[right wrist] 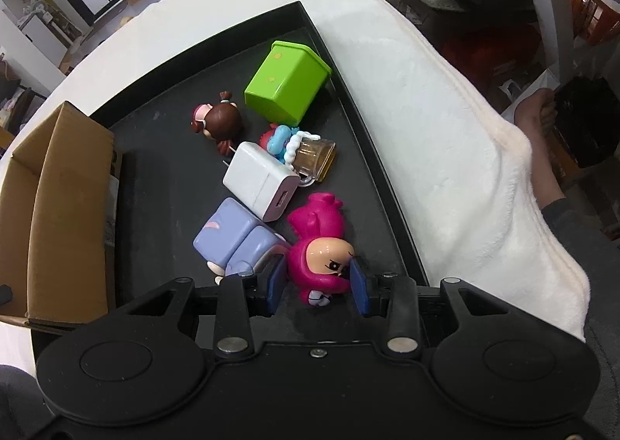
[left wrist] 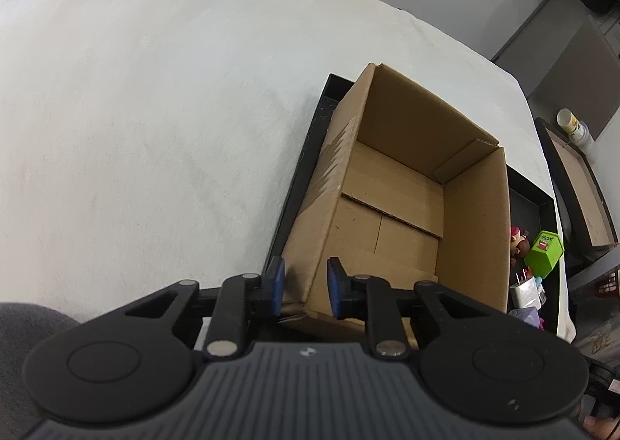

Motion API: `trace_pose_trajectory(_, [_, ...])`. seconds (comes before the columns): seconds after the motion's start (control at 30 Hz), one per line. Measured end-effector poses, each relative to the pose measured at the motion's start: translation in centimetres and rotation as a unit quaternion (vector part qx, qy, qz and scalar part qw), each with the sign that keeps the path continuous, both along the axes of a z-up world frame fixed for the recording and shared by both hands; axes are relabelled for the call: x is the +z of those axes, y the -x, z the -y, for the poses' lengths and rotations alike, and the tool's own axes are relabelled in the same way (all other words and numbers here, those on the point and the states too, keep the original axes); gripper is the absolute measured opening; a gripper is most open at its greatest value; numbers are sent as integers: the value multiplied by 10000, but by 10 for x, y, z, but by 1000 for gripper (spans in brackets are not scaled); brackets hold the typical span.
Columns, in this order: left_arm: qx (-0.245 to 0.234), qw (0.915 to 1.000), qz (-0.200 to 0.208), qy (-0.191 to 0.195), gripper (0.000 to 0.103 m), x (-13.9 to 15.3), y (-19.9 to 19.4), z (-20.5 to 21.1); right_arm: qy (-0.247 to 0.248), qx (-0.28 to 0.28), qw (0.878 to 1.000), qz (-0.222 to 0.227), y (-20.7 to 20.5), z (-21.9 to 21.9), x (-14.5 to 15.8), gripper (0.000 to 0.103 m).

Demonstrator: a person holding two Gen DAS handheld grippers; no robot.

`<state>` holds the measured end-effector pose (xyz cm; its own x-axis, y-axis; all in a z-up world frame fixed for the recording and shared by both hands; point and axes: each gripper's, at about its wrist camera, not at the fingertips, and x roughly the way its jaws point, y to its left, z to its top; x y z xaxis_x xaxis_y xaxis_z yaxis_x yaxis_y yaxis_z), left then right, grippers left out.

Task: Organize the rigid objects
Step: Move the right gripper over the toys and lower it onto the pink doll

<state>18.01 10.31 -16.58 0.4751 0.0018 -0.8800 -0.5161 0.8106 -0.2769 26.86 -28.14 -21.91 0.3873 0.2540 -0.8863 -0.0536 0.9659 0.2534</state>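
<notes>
An open empty cardboard box (left wrist: 391,203) stands in a black tray (left wrist: 306,153); it also shows at the left of the right wrist view (right wrist: 58,207). My left gripper (left wrist: 306,287) is open, its fingers straddling the box's near-left wall. My right gripper (right wrist: 317,279) has its jaws around the head of a pink figurine (right wrist: 321,242) lying in the tray (right wrist: 162,184); the blue pads (right wrist: 358,281) touch it on both sides. Beside it lie a lilac block toy (right wrist: 236,238), a white charger (right wrist: 259,180), a brown-haired doll (right wrist: 219,122), a green cube container (right wrist: 286,79) and an amber mug (right wrist: 314,157).
The tray sits on a white fluffy cloth (left wrist: 155,110) over the table. A small blue and red toy (right wrist: 277,138) lies behind the charger. A person's bare foot (right wrist: 538,122) is at the right, beyond the table's edge. Furniture and clutter stand around.
</notes>
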Motion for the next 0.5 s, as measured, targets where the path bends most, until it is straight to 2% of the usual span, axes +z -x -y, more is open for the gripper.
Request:
trace_pose_trajectory(0.07, [28, 10000, -30, 53, 18, -3, 1, 0, 14, 17, 10000, 68, -1, -1, 1, 36])
trace_pose_trajectory(0.5, [20, 9999, 136, 70, 17, -7, 12, 9, 57, -20, 9996, 294, 11, -4, 19, 33])
